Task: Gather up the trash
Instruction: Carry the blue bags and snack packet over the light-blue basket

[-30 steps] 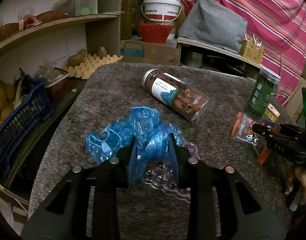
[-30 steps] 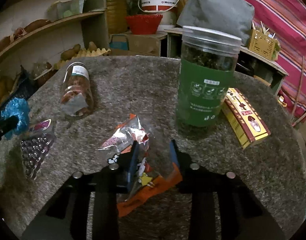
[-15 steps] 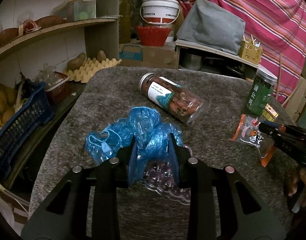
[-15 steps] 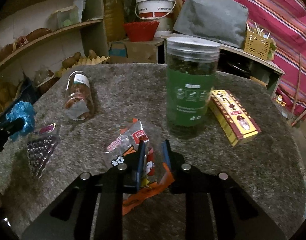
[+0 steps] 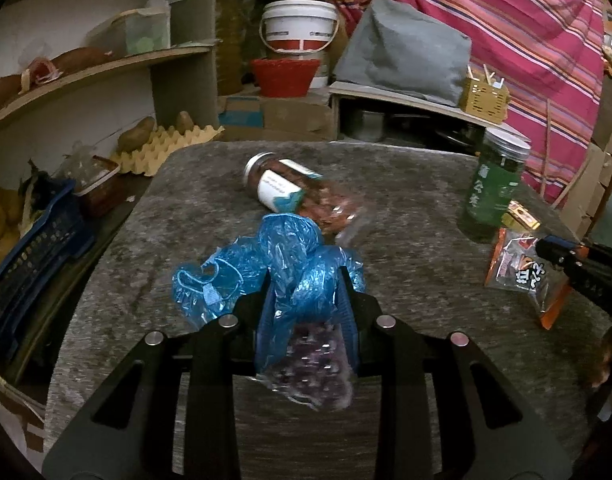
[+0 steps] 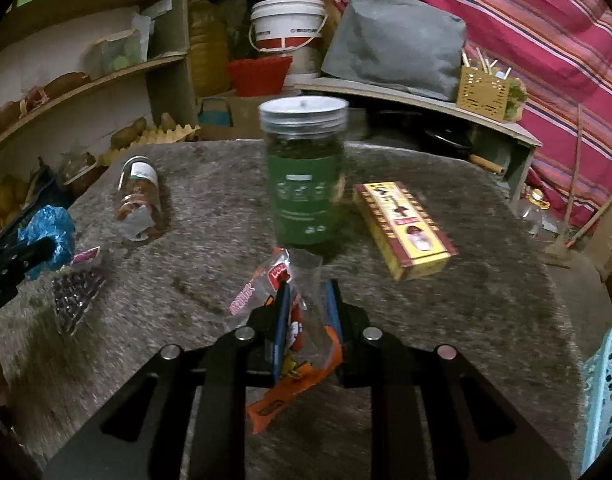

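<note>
Right gripper [image 6: 306, 300] clamped on snack wrapper [image 6: 282, 276] above grey table [image 6: 486, 320]

Light: dim, warm, from above.
Blur: motion smear on green jar [image 6: 304, 172] and table [image 6: 486, 280].
Edges: fisheye bending, black corners.

You have two jars on the surface [image 6: 486, 300]: one green-labelled jar [image 6: 304, 176] standing and one clear jar [image 6: 140, 200] lying on its side. There is one yellow box [image 6: 404, 230], one crumpled blue bag [image 5: 274, 264], one purple blister tray [image 5: 314, 368] and one orange snack wrapper [image 6: 282, 332]. You hold two tongs.
</note>
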